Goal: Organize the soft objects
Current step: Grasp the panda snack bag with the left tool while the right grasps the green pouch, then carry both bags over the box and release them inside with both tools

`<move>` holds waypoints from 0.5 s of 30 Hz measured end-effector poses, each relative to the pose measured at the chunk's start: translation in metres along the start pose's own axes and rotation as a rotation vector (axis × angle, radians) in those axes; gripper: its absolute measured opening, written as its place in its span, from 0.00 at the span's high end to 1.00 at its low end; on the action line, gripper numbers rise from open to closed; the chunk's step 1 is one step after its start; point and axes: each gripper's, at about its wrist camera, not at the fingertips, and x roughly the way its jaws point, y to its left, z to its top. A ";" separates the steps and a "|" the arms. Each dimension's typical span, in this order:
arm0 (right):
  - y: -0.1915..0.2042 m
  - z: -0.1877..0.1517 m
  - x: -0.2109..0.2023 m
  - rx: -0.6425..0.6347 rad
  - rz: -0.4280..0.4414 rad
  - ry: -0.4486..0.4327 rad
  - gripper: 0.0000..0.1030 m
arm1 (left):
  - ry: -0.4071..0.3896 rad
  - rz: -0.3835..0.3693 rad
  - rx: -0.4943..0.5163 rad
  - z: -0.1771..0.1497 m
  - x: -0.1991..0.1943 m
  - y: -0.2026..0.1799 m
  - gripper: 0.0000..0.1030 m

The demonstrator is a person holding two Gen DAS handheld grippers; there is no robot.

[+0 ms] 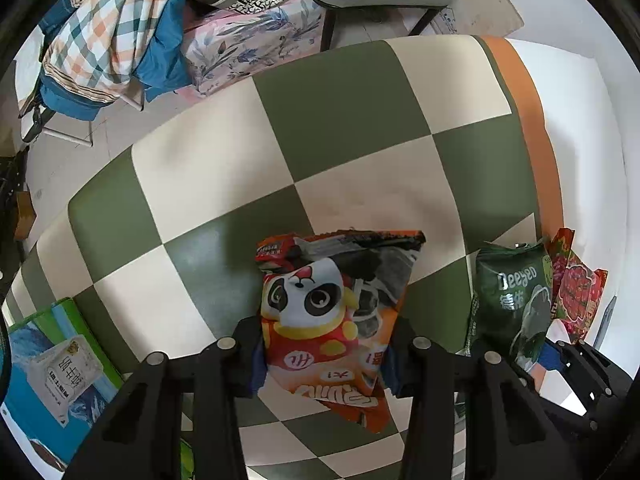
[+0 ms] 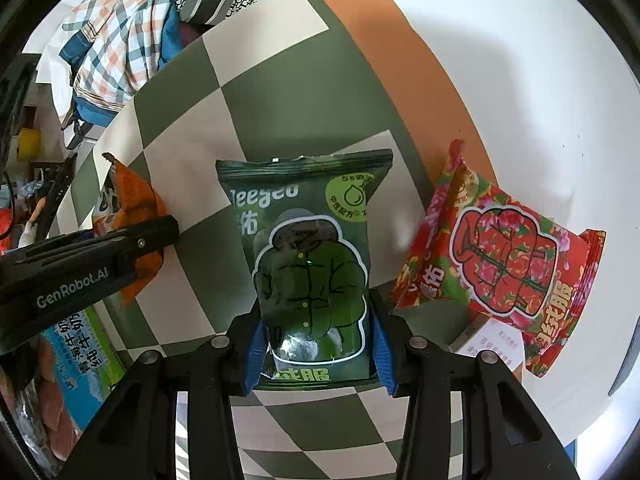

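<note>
I have the panda packet (image 1: 332,320) pinched in my left tongs (image 1: 324,354) and the green packet (image 2: 310,264) in my right tongs (image 2: 316,354), both over the checkered surface (image 1: 200,184). The red floral packet (image 2: 504,264) lies beside them. I'm mid-carry; next I must set each down neatly.

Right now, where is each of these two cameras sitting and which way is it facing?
Left wrist: rides the left gripper, facing down onto the checkered mat; its fingers clamp the panda packet.
Right wrist: rides the right gripper, facing down onto the mat; its fingers clamp the green packet.
Shared: both show the mat, both packets, the red floral packet, and each other's gripper.
</note>
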 end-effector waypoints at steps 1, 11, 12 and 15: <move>-0.001 0.000 0.000 0.003 0.003 -0.004 0.60 | -0.004 0.010 0.005 -0.001 -0.001 -0.001 0.61; 0.008 -0.025 -0.037 -0.038 0.041 -0.076 0.65 | -0.205 -0.044 -0.019 -0.063 -0.076 -0.002 0.61; 0.012 -0.032 -0.045 -0.053 0.050 -0.087 0.65 | -0.226 -0.054 -0.023 -0.072 -0.085 -0.002 0.61; 0.027 -0.055 -0.065 -0.097 0.082 -0.110 0.65 | -0.288 -0.126 -0.045 -0.109 -0.116 0.007 0.61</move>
